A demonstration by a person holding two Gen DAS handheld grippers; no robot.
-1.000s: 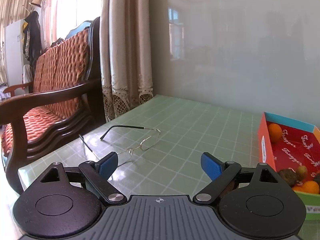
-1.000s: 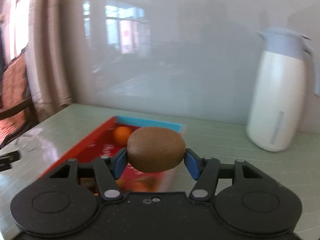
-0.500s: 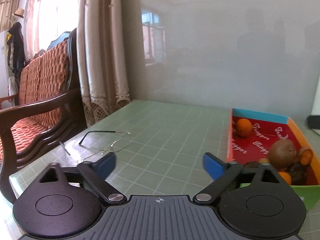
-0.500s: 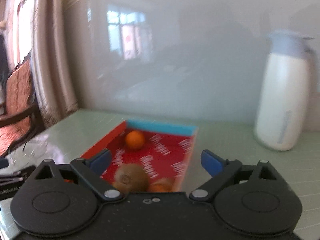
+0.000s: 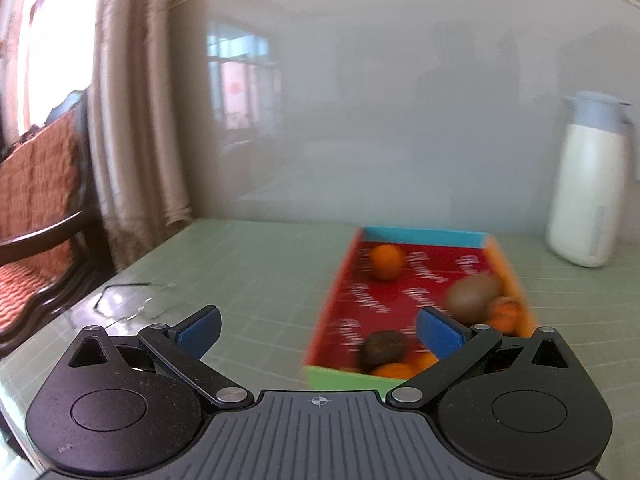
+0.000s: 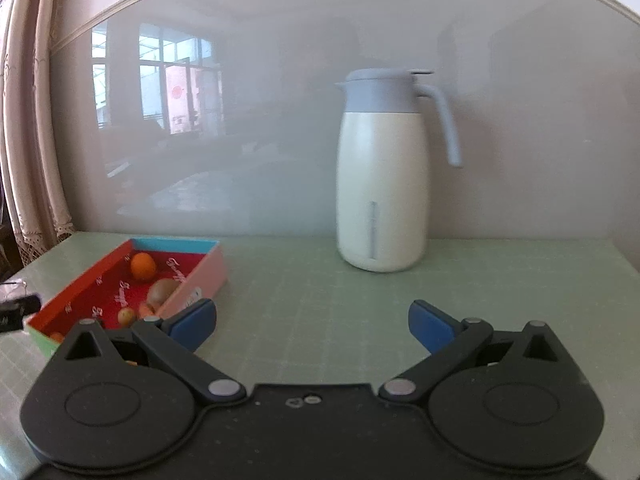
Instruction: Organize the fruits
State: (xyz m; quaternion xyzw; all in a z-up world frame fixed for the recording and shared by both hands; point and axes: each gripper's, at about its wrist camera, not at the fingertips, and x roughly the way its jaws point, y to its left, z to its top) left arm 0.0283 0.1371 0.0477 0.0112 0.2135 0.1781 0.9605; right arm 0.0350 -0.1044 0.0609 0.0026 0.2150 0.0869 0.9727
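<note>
An open cardboard box (image 5: 424,236) with a red inside lies on the green table. In it are a brown kiwi (image 5: 474,298), an orange (image 5: 386,262) at the far end, a dark fruit (image 5: 384,350) and more small orange fruits near the front. My left gripper (image 5: 318,326) is open and empty, just before the box's near left corner. My right gripper (image 6: 313,320) is to the right of the box (image 6: 200,276). Its jaws are opening with nothing between them. The kiwi (image 6: 162,290) and the orange (image 6: 143,266) show in that view too.
A white jug (image 6: 380,192) with a grey lid stands against the glossy wall, ahead of the right gripper and right of the box. Wire glasses (image 5: 132,300) lie at the table's left edge. A wooden chair (image 5: 36,200) and a curtain (image 5: 132,120) are beyond that edge.
The right gripper opened and let go of the kiwi, which now lies in the box, then swung right toward the jug. The left gripper swung right, from the glasses to the box.
</note>
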